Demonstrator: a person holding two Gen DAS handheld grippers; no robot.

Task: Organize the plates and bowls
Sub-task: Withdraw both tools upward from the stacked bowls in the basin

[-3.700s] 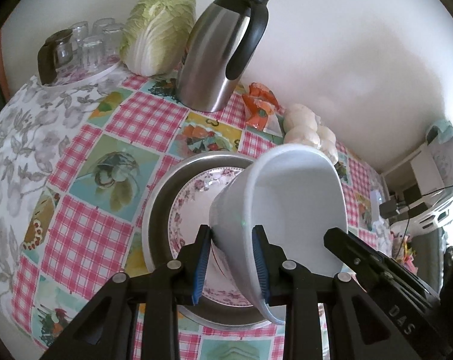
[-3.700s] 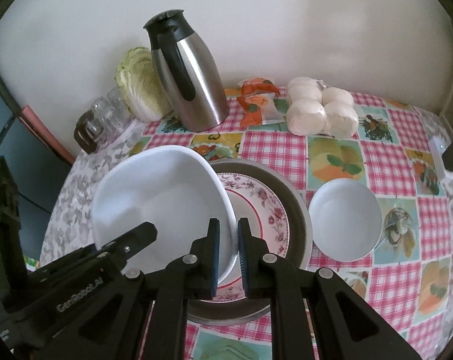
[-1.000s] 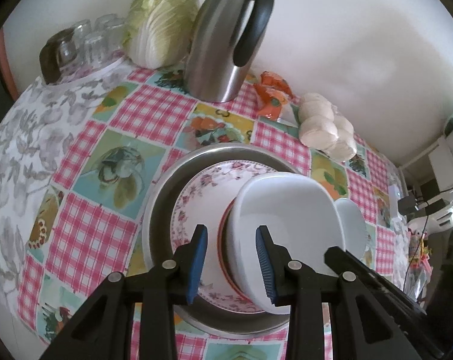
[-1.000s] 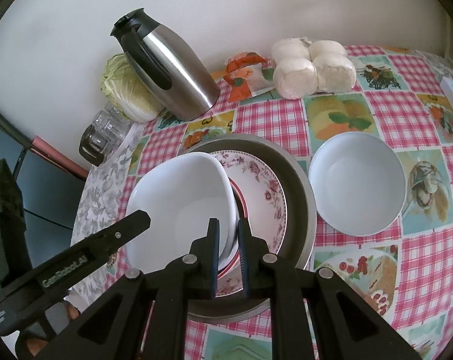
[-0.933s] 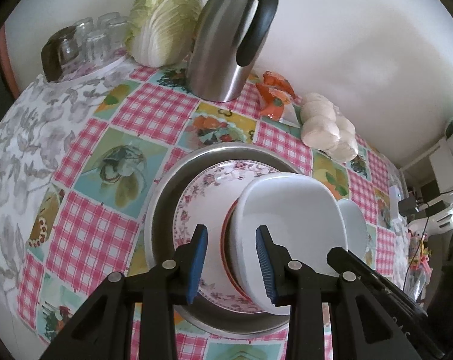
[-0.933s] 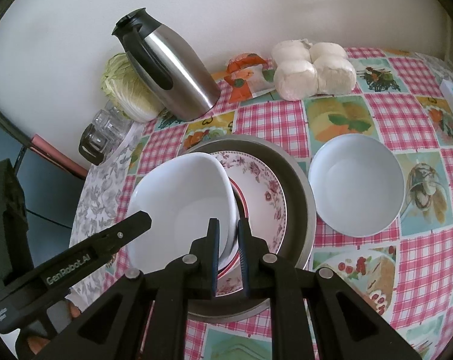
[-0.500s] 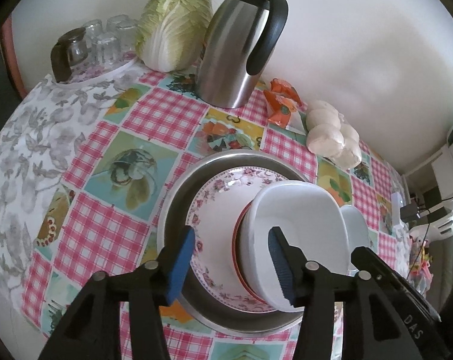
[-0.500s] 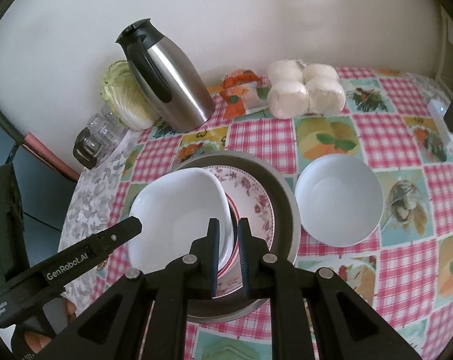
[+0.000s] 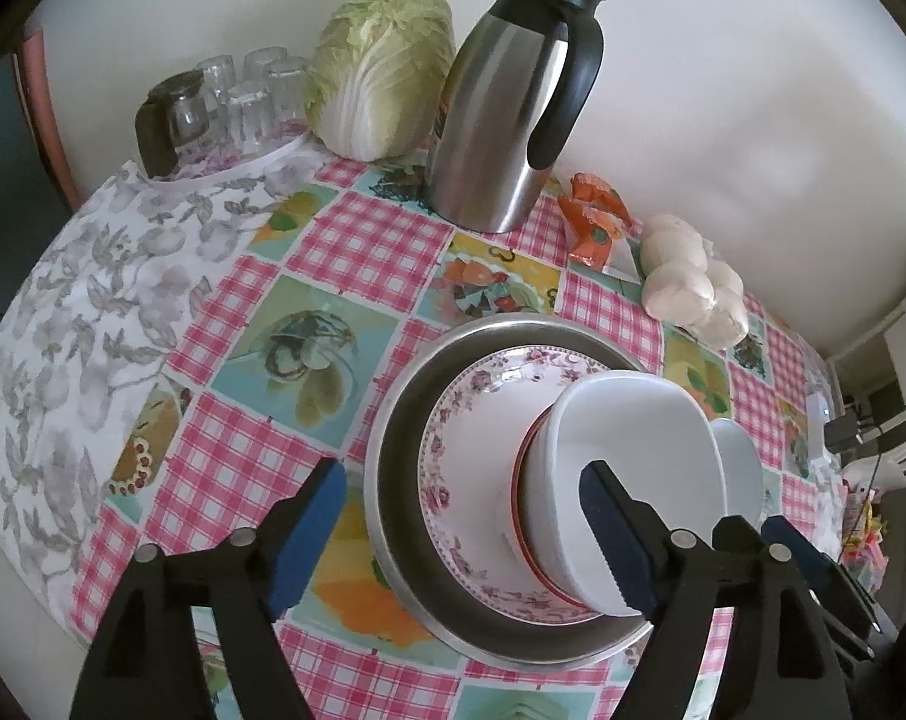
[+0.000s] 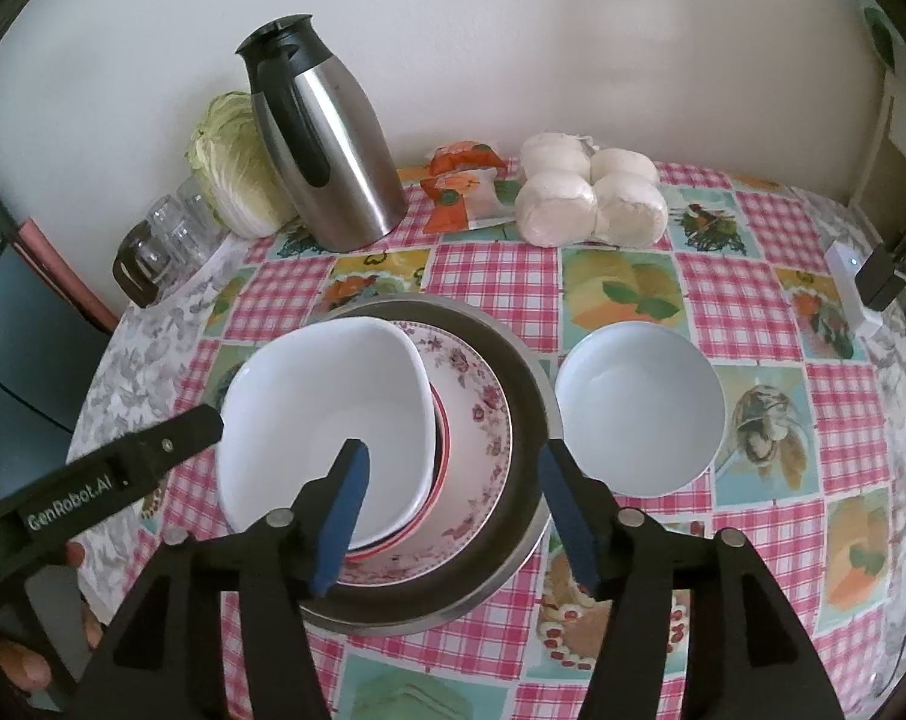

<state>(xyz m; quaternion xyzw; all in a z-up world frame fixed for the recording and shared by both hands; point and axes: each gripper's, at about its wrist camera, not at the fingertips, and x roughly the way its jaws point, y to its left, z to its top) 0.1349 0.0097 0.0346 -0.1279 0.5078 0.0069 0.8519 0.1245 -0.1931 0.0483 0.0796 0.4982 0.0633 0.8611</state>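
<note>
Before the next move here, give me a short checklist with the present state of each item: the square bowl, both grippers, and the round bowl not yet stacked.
1. Square white bowl seated on the floral plate inside the metal pan: ok, though it sits off-centre.
2. Left gripper released: ok; jaws have just been opening, pads clear of the rim.
3. Right gripper released: ok; just opened, nothing pinched.
4. Round white bowl reachable: ok; on the tablecloth beside the pan, unobstructed.
5. Stack level: cannot tell.
</note>
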